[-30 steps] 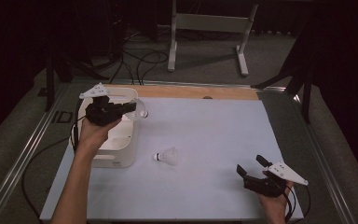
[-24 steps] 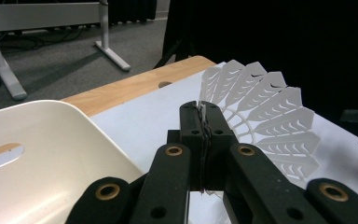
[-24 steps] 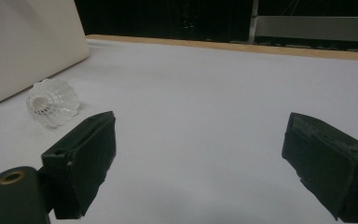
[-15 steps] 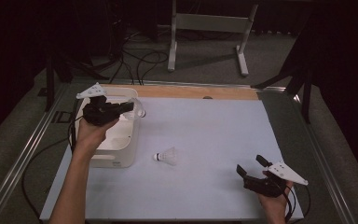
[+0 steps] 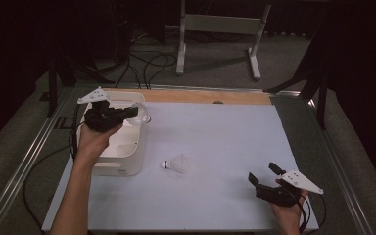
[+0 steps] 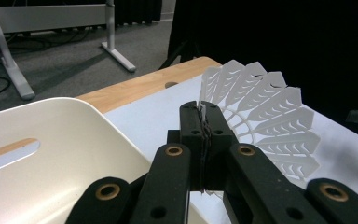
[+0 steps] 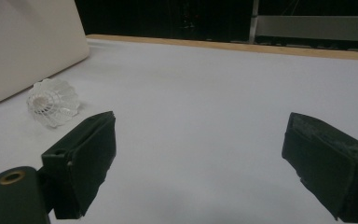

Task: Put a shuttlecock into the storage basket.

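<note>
My left gripper (image 5: 133,113) hangs over the far right corner of a cream bin (image 5: 127,149), shut on the feather skirt of a white shuttlecock (image 5: 142,115). The left gripper view has that shuttlecock (image 6: 265,116) fanned out to the right of the closed jaws, with the bin's rim (image 6: 65,116) below left. A second white shuttlecock (image 5: 175,163) lies on its side on the white mat, just right of the bin. At the mat's near right my right gripper (image 5: 264,174) stands open with nothing in it; its view has the second shuttlecock (image 7: 53,102) ahead on the left.
The white mat (image 5: 215,137) covers the table, with a wooden strip (image 5: 200,96) along its far edge. Metal rails (image 5: 338,161) run down both sides. Beyond the table a white frame stand (image 5: 215,29) and cables lie on the dark floor.
The left gripper with its shuttlecock has shifted slightly back toward the near left over the bin. The right gripper and the lying shuttlecock have stayed put.
</note>
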{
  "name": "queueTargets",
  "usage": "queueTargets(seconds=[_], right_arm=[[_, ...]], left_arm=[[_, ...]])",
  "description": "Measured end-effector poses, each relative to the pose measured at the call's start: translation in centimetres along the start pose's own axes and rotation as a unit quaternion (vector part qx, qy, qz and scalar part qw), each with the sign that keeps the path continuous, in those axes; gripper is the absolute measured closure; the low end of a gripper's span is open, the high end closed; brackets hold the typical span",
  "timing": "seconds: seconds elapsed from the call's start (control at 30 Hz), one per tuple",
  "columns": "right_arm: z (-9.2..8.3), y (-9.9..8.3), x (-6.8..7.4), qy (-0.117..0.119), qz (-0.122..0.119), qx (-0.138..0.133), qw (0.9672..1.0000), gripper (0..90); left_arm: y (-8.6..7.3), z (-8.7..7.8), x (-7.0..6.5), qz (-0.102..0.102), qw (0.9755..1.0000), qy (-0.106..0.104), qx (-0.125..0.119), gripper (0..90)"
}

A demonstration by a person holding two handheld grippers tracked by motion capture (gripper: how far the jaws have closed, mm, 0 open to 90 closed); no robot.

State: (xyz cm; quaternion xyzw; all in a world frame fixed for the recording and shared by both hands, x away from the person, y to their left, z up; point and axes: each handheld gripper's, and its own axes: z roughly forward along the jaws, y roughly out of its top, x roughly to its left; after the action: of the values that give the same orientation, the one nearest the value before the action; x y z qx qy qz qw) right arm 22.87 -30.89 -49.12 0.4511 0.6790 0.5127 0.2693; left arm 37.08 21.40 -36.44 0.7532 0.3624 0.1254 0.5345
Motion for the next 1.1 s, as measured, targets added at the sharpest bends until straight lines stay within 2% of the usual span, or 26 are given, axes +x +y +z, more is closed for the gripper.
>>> queueTargets(seconds=[1.1], right_arm=[[0.0, 0.0, 0.0, 0.0, -0.001, -0.001, 1.0, 9.9]], left_arm=[[-0.2, -1.3, 0.7, -0.004, 0.9999, 0.015, -0.004, 90.0]])
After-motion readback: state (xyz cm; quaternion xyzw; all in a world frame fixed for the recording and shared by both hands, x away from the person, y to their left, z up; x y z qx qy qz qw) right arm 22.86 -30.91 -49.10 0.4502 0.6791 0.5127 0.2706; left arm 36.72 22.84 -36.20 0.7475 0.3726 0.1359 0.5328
